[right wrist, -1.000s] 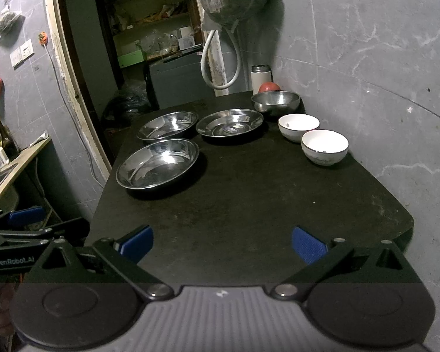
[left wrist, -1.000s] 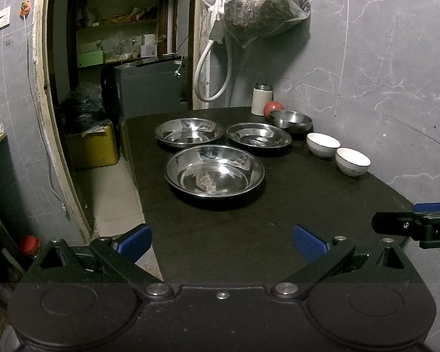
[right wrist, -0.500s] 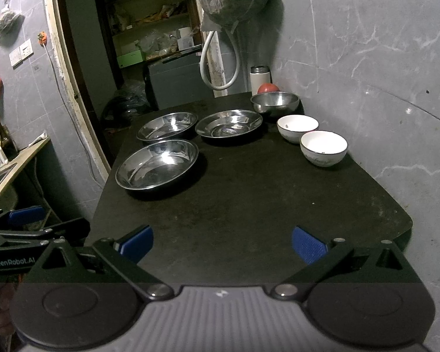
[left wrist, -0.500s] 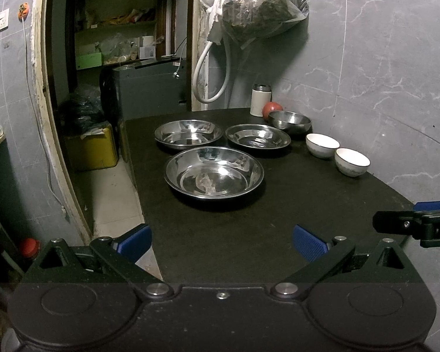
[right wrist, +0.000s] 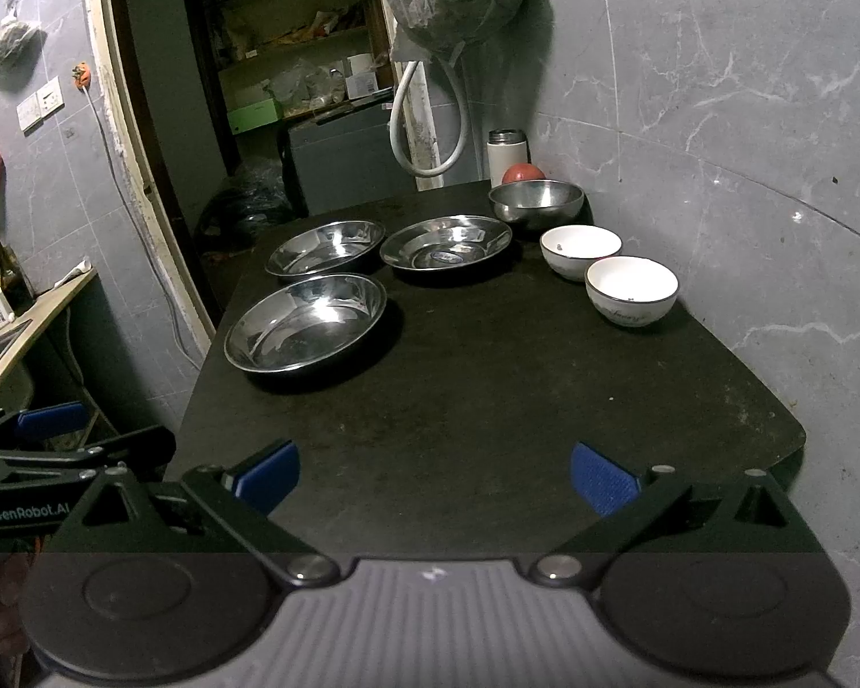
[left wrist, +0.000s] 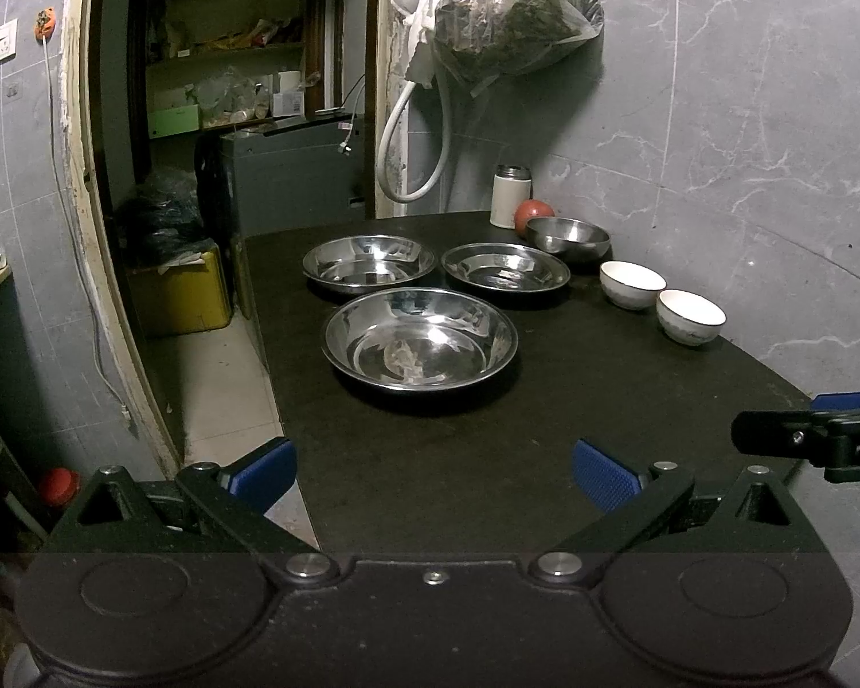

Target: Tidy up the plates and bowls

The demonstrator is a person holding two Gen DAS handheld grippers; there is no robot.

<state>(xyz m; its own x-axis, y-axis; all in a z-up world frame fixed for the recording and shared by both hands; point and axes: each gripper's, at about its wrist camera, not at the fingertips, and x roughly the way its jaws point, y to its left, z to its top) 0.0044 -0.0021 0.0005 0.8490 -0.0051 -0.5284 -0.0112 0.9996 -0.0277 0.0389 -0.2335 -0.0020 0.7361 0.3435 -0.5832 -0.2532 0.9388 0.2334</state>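
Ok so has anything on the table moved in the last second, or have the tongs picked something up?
Nothing visibly changed. The left tongs and right tongs stay open and empty over the near edge of the black table; the three steel plates, the steel bowl and the two white bowls sit where they were.

- left wrist view looks from the near left edge of the black table (left wrist: 544,418) toward the far wall.
- right wrist view looks likewise from further right.
- both share the tabletop (right wrist: 487,401).
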